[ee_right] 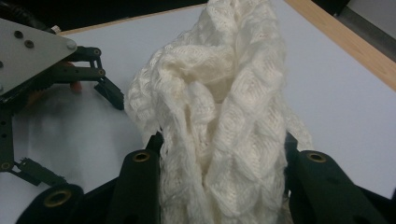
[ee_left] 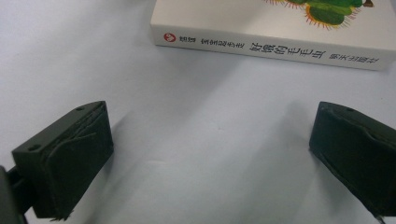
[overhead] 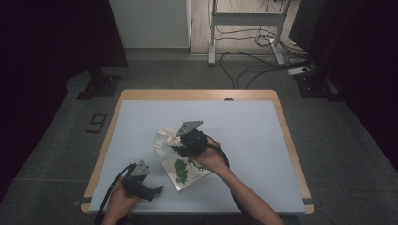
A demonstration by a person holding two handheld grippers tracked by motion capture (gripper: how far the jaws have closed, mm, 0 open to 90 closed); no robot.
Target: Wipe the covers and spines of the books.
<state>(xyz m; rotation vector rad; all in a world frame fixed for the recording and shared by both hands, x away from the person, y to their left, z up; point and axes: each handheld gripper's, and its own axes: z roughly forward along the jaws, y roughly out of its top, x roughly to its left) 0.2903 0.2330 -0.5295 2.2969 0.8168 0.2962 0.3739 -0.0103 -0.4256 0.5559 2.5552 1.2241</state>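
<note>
Clearly, the right gripper's [ee_right: 219,186] jaws clamp the white knit cloth [ee_right: 219,107] bunched between them.

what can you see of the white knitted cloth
The white knitted cloth is cream, soft, with an open diamond-patterned knit. It is bunched into thick folds and clamped between the right gripper. In the high view it hangs lifted over the table, just beyond the book.

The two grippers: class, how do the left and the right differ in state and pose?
The right gripper is shut on the white knitted cloth, lifted above the table; the left gripper is open, with nothing between its jaws, low by the book. Both have black jaws.
</note>
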